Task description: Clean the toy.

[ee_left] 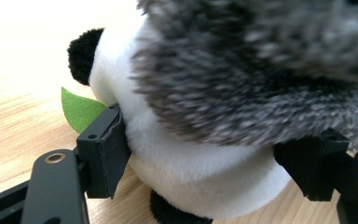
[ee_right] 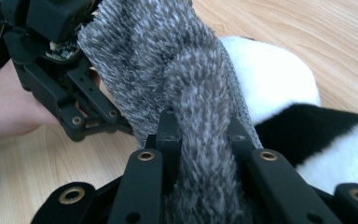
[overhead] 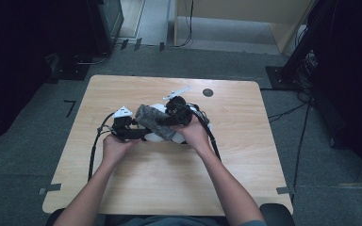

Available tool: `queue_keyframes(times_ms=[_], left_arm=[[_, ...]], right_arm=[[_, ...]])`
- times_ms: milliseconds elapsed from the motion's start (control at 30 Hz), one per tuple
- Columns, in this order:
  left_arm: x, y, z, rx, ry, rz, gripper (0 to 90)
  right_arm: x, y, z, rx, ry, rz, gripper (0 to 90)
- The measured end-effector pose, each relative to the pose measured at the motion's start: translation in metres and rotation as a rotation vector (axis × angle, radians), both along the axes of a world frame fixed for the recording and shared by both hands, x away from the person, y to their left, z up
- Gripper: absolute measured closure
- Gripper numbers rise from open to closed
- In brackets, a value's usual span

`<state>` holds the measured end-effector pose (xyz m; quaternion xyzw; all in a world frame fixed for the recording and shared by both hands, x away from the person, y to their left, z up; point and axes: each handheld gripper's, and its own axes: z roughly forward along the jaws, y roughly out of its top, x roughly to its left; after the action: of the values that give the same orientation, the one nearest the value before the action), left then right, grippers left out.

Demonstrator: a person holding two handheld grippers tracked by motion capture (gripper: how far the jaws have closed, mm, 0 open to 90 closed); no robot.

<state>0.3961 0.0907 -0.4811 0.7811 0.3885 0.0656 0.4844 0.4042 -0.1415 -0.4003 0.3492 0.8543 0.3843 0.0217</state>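
One panda toy (overhead: 162, 135) and one grey sock (overhead: 156, 121) lying slantwise across the table (overhead: 169, 183); left gripper (ee_left: 205, 158) clamps the panda, right gripper (ee_right: 200, 140) pinches the sock.

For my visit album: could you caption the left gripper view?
Left tool clamps a plush panda's white body as fuzzy grey fabric drapes over it.

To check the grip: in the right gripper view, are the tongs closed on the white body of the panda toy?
No, the right tongs pinch the grey fuzzy cloth, while the panda toy lies behind it.
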Motion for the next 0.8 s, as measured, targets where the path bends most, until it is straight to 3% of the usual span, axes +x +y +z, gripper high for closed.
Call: queue_keyframes(times_ms=[333,600,800], left_arm=[[0.0,-0.001,0.0,0.0,0.0,0.003,24.4],[-0.001,-0.002,0.001,0.004,0.002,0.011,25.6],[0.0,-0.001,0.001,0.004,0.001,0.007,26.7]], right_arm=[[-0.015,-0.03,0.011,-0.035,-0.044,-0.025,74.1],[-0.026,-0.065,0.02,-0.028,-0.076,-0.076,73.7],[-0.03,-0.087,0.02,0.006,-0.071,-0.105,73.9]])
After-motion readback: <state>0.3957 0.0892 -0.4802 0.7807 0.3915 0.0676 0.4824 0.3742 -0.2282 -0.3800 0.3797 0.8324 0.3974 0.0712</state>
